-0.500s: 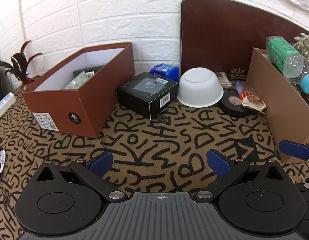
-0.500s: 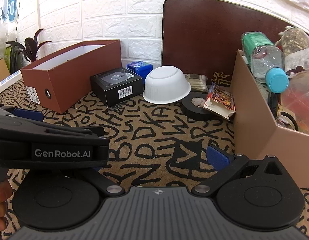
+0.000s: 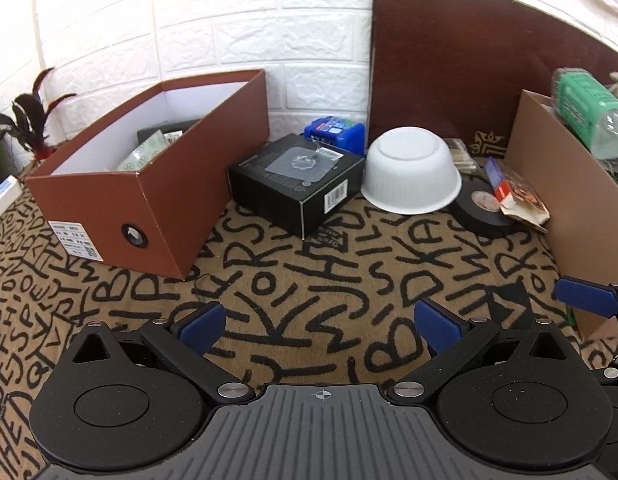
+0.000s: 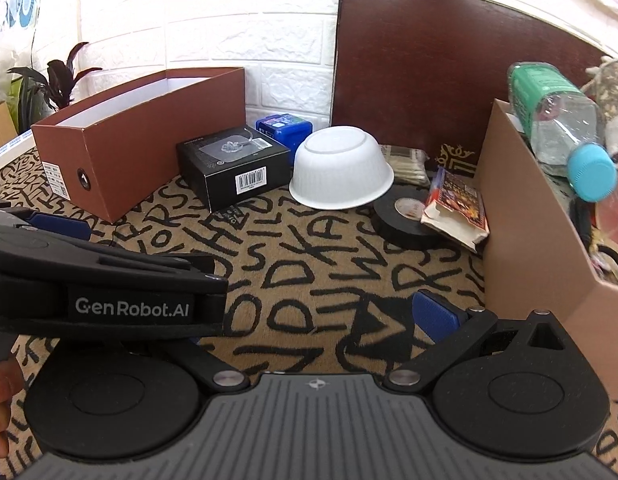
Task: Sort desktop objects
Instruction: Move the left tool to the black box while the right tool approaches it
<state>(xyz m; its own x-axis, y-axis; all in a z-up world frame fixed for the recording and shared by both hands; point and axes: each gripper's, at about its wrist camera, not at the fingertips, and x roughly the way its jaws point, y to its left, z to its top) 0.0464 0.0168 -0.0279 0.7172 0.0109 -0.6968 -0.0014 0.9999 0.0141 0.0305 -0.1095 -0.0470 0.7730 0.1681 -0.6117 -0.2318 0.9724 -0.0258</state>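
Observation:
An upturned white bowl (image 3: 411, 176) (image 4: 341, 172) sits at the back of the patterned cloth. Left of it lies a black box (image 3: 297, 182) (image 4: 233, 170) with a blue box (image 3: 335, 130) (image 4: 285, 128) behind. Right of the bowl are a black tape roll (image 3: 479, 216) (image 4: 401, 224) and a torn snack packet (image 3: 517, 196) (image 4: 457, 208). My left gripper (image 3: 321, 326) is open and empty above the cloth, well short of them. My right gripper (image 4: 309, 320) is open and empty; the left gripper's body hides its left finger.
An open brown shoebox (image 3: 157, 160) (image 4: 141, 140) with packets inside stands at the left. A cardboard box (image 3: 561, 200) (image 4: 529, 220) holding a plastic bottle (image 4: 557, 120) stands at the right. A dark board (image 3: 469, 72) leans on the white brick wall. A plant (image 3: 29, 120) is far left.
My left gripper has moved a little forward and left, so the shoebox and black box look closer. The right gripper has barely moved.

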